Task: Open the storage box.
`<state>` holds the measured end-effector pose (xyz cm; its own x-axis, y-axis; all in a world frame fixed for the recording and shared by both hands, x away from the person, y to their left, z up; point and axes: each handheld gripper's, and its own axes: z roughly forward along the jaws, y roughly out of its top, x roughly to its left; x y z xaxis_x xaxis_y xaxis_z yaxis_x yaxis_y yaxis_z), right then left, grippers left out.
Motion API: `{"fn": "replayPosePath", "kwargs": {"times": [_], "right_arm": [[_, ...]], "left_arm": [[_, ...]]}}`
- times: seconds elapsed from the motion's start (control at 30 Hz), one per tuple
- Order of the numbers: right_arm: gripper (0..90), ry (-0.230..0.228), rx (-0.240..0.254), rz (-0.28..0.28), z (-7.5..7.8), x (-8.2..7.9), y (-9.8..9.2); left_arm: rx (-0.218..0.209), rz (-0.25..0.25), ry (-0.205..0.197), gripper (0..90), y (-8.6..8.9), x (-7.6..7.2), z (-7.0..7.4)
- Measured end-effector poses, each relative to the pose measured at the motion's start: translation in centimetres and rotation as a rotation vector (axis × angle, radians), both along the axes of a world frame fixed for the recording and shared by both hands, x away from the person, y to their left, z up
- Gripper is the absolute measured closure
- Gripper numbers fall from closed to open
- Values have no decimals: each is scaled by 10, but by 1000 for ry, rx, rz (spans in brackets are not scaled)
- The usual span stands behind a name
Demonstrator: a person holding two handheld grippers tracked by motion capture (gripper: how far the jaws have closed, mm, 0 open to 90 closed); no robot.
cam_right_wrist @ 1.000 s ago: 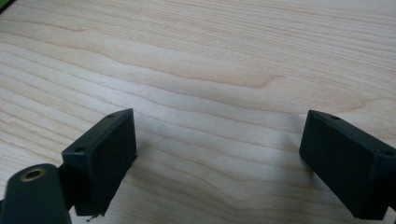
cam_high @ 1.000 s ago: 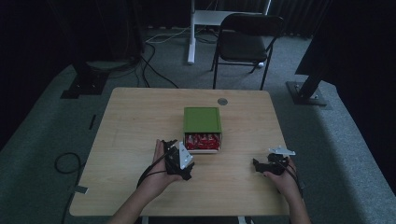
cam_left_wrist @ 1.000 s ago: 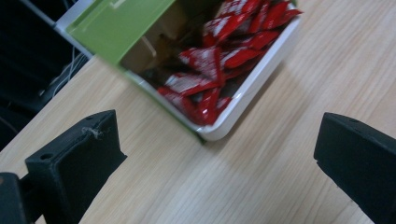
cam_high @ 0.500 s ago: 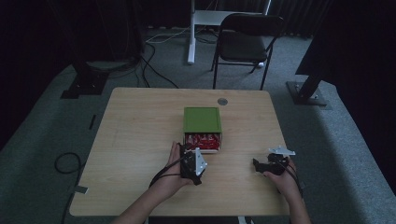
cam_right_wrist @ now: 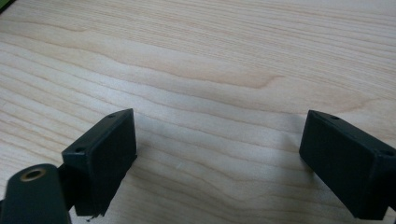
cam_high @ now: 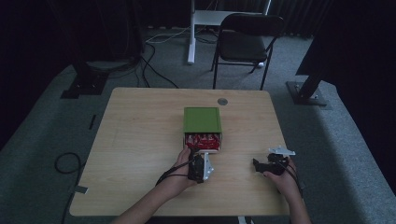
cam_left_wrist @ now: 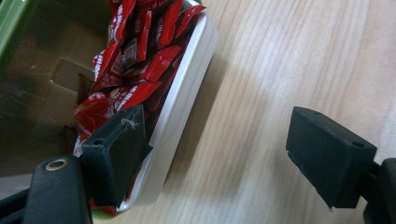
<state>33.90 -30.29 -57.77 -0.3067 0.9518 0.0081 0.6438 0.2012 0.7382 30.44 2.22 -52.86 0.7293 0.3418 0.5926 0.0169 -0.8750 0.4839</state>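
my left gripper [cam_high: 200,164] sits at the near edge of the white tray [cam_left_wrist: 187,100] — its jaws wide apart, one over the red packets [cam_left_wrist: 135,70] heaped in the tray, the other over bare wooden table [cam_high: 140,140]. the tray pokes out from under a green box [cam_high: 201,120] in the middle of the table. my right gripper [cam_high: 267,164] rests well apart to the right — jaws spread too, with plain wood between them.
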Motion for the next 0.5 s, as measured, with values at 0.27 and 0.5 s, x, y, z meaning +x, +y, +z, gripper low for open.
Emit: {"fn": "replayPosePath", "kwargs": {"times": [0.27,0.5], "right_arm": [[104,0,0,0,0,0,0],[104,0,0,0,0,0,0]], "left_arm": [[89,-20,-24,238,-3,10,-9],[191,-19,-107,342,-6,15,-15]]}}
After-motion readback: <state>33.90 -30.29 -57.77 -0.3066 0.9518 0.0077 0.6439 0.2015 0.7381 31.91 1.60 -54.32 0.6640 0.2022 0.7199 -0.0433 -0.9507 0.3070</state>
